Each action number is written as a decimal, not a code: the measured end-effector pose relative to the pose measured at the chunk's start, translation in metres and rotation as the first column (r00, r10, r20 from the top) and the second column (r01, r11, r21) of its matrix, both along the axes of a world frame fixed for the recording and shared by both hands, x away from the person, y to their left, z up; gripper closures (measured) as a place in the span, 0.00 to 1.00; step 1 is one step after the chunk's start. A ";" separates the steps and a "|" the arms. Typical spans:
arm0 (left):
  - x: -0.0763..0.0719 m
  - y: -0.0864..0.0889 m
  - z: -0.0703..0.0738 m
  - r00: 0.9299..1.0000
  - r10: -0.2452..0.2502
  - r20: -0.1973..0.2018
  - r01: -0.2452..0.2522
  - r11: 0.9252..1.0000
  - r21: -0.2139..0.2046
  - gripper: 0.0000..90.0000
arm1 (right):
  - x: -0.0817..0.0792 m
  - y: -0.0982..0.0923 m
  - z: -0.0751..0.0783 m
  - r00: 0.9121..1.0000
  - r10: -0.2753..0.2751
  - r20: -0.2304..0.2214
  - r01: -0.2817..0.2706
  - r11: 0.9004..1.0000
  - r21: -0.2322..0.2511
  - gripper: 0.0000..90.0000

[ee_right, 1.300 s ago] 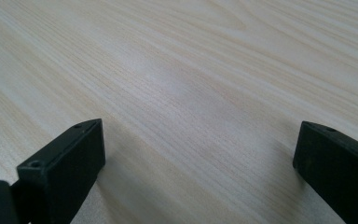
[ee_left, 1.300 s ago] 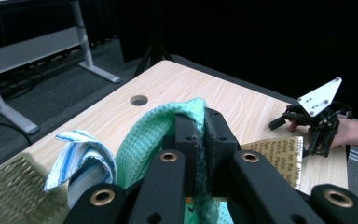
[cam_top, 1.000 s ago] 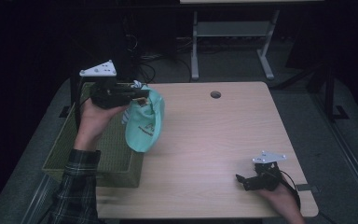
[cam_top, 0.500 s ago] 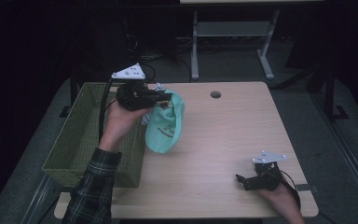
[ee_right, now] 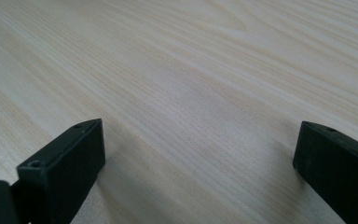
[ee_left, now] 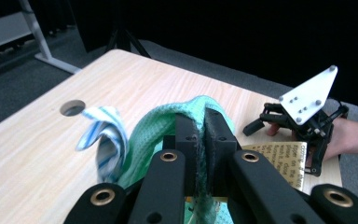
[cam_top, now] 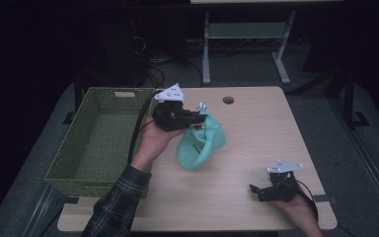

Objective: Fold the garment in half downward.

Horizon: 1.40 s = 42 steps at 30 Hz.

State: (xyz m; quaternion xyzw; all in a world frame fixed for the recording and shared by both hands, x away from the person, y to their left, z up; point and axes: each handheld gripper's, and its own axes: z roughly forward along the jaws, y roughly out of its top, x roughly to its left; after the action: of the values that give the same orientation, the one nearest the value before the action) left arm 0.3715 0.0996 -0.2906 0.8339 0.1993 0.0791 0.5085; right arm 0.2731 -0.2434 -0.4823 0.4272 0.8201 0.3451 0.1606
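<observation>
Two jaws of the left hand-held gripper (ee_left: pixel 204 135) pinch the green cloth (cam_top: pixel 201 145) hanging just below.

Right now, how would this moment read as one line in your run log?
left gripper: shut on green cloth, held above table | right gripper: open, resting on table | basket: left of table
</observation>
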 end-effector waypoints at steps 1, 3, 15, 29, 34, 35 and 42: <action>-0.001 -0.003 -0.003 1.000 0.008 -0.002 -0.008 1.000 0.011 0.95 | 0.000 0.000 0.000 1.000 0.000 0.000 0.000 1.000 0.000 0.02; -0.003 -0.010 -0.009 1.000 0.008 -0.006 -0.008 1.000 0.020 0.95 | 0.000 0.000 0.000 1.000 0.000 0.000 0.000 1.000 0.000 0.02; -0.006 -0.038 -0.056 0.998 -0.007 -0.066 0.011 0.999 0.052 0.95 | 0.000 0.000 0.000 1.000 0.002 0.001 -0.002 1.000 -0.002 0.02; -0.004 -0.071 -0.119 0.987 -0.037 -0.156 0.056 0.991 0.123 0.95 | 0.000 0.000 0.000 1.000 0.002 0.001 -0.002 1.000 -0.002 0.02; -0.004 -0.080 -0.139 0.984 -0.044 -0.175 0.074 0.983 0.166 0.94 | 0.000 0.000 0.000 1.000 0.002 0.001 -0.002 1.000 -0.002 0.02; -0.004 -0.083 -0.145 0.982 -0.046 -0.181 0.081 0.979 0.188 0.94 | 0.000 0.000 0.000 1.000 0.002 0.001 -0.002 1.000 -0.001 0.02; -0.004 -0.082 -0.153 0.982 -0.031 -0.186 0.069 0.977 0.201 0.75 | 0.000 0.000 0.000 1.000 0.000 -0.001 0.000 1.000 -0.002 0.02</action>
State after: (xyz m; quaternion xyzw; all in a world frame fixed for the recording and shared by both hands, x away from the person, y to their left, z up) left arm 0.3679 0.0177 -0.4441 0.8906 0.2145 0.0102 0.4008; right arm 0.2730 -0.2435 -0.4823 0.4272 0.8205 0.3441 0.1608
